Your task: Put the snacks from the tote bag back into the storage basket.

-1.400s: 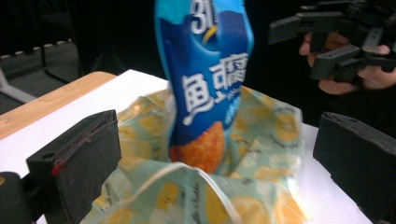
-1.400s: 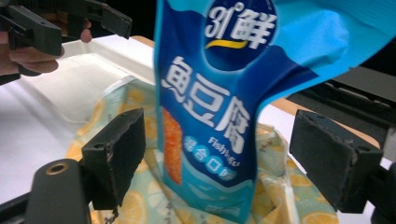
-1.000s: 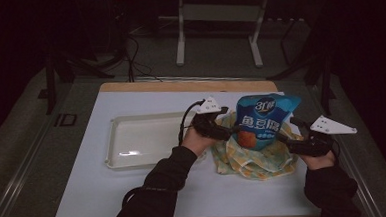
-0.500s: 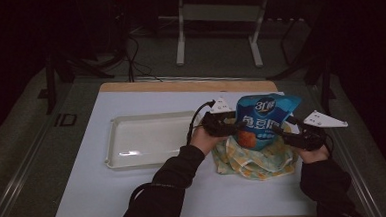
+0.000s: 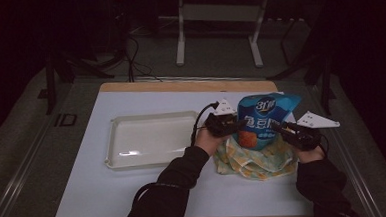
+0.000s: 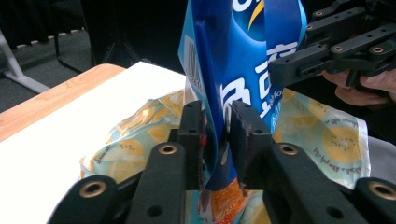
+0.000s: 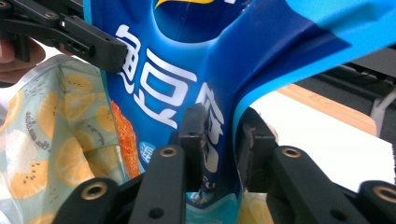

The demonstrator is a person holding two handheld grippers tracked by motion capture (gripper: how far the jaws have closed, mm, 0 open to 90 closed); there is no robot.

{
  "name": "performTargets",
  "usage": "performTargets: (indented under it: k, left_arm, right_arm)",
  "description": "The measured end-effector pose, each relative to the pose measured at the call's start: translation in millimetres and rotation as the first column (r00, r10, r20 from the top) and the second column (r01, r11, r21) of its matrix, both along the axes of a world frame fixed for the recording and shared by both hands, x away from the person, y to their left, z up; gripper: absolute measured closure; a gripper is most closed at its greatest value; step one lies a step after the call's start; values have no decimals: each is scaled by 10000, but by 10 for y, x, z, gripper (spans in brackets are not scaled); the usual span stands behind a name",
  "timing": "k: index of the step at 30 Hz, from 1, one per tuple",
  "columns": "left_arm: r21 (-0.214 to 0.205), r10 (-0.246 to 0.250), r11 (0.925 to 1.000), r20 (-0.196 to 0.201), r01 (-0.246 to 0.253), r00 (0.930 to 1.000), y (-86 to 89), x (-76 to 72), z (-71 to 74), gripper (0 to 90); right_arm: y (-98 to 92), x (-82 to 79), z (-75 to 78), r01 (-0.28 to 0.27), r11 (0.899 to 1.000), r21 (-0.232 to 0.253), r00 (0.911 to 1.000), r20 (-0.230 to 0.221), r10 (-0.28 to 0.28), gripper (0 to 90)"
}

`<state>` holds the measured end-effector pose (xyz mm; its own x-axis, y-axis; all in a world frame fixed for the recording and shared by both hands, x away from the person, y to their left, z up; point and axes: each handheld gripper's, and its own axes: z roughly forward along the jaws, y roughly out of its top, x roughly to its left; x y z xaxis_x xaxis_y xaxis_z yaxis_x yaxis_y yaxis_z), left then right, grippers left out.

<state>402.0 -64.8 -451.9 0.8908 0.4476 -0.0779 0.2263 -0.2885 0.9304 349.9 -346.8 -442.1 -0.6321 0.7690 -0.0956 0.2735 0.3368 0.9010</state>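
The blue bag (image 5: 267,122) stands upright between the 2 grippers, its long axis vertical, its base on the yellow-printed cloth (image 5: 253,158). The left gripper (image 6: 215,140) has just been closing its jaws, and in the left gripper view the bag's left side edge runs up between the pads, pinched into a fold. The right gripper (image 7: 219,140) has likewise just been closing; in the right gripper view the bag's opposite edge sits creased between its pads. So both are clenched on the bag, 1 on each side seam, at about mid-height, with most of the bag rising above the jaws and only the bottom part below them. Neither hand is nearer: the bag hangs midway between them. The cloth lies under and around the jaws, close enough to drag along if the bag is lifted low. The white tray (image 5: 147,138) lies beyond the left gripper, away from the bag, on the table (image 5: 85,194), with nothing between
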Motion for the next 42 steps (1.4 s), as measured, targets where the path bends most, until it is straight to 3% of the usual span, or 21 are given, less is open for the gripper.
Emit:
performTargets:
  k: [3, 7, 18, 32, 42]
  left_arm:
    - [13, 82, 10000, 63, -82, 9999, -16, -8, 4, 812]
    - [-36, 74, 10000, -260, -75, 9996, -20, 19, 11, 847]
    - [123, 290, 9995, -358, -286, 9989, -74, -2, 56, 878]
    - [220, 232, 9995, -423, -223, 9988, -109, -38, 268, 884]
    - [173, 138, 9998, -314, -132, 9994, -112, -85, 486, 888]
  right_arm:
    - [15, 10, 19, -105, 9997, -209, 9999, -66, 104, 802]
    - [42, 8, 30, -116, 9993, -352, 9999, -121, 111, 858]
    - [27, -11, 27, 50, 10000, -33, 9999, -135, -50, 887]
    - [-16, -55, 184, -49, 10000, 5, 9999, 106, 49, 891]
    - [-30, -121, 393, -149, 9999, -60, 9993, 333, 151, 892]
